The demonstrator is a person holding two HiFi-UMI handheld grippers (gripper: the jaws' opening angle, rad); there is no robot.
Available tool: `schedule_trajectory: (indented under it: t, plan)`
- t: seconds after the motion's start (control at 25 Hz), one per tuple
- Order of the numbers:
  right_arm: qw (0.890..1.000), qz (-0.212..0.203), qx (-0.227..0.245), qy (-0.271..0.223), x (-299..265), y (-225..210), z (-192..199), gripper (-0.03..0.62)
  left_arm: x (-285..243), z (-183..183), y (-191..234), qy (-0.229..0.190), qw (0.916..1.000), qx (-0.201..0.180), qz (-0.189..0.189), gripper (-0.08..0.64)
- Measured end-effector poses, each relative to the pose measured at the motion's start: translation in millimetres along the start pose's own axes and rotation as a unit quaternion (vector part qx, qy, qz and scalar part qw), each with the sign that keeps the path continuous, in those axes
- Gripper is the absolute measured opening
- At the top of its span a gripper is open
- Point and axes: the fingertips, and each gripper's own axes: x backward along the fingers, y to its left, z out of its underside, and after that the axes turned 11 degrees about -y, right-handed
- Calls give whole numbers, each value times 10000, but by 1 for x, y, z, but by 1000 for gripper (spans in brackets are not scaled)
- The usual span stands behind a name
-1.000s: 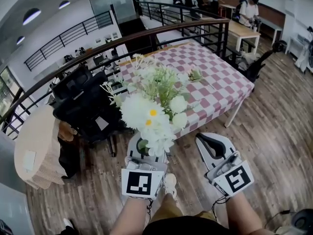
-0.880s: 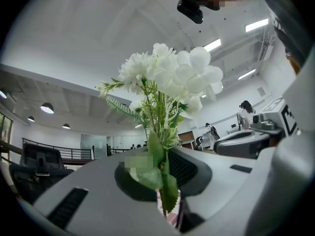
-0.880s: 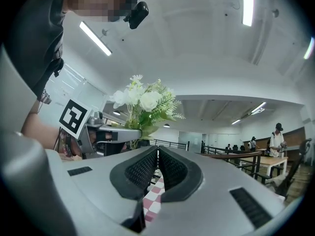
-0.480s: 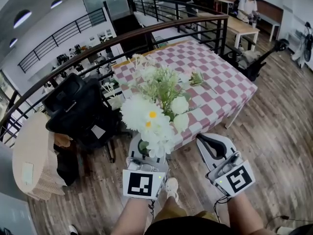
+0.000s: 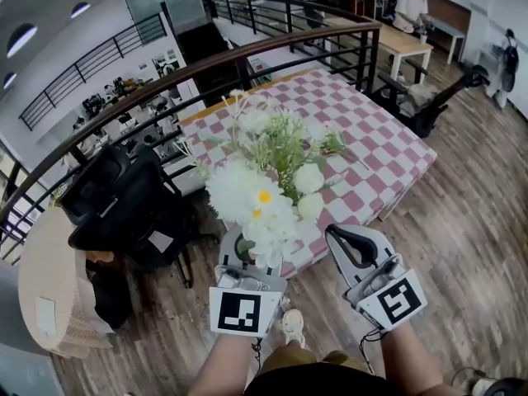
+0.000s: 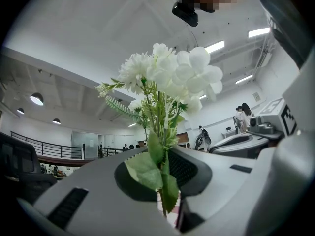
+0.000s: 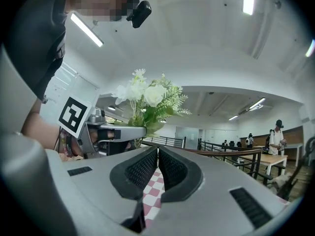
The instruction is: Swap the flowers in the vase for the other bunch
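Clenched on the stems [image 6: 160, 132] of a white bunch of flowers [image 5: 256, 196], my left claw [image 6: 165, 168] grips low down, just under the lowest leaves, so the whole head of blooms stands upright above it. Beside it my right claw [image 7: 157, 168] is closed with nothing in it; only a thin slit shows between its pads, and through that slit I see checked cloth.

Ahead and below lies the bench [image 5: 371, 139] with its red-and-white checked cover, well apart from both claws, with wooden floor [image 5: 462, 221] between us. I cannot make out a vase anywhere, so I cannot tell whether this bunch is the one coming out or the one going in.

I judge the step in hand to be carrying the bunch to the bench. To do it well I would hold the grip as it is, since the stems look thin and could slip or bend if I ease off or squeeze harder. I would keep the bunch upright, because the blooms block much of my head view. The empty right claw could steady a vase once I find one.
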Motion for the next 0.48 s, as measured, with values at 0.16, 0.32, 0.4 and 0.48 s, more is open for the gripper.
schedule_trajectory:
  t: [0.16, 0.32, 0.4, 0.48]
  plan:
    - [9999, 147, -19, 34, -19, -14, 10, 35, -18, 12, 14, 16, 9999, 129, 95, 54]
    - [9996, 280, -14, 77, -36, -28, 18, 35, -35, 21, 27, 11, 9995, 235, 226, 54]
    - [9994, 322, -11, 104, -45, -32, 23, 35, -42, 26, 34, 18, 9992, 291, 280, 54]
    - [9993, 345, 5, 120, -53, -35, 26, 35, -48, 31, 41, 15, 9989, 354, 312, 54]
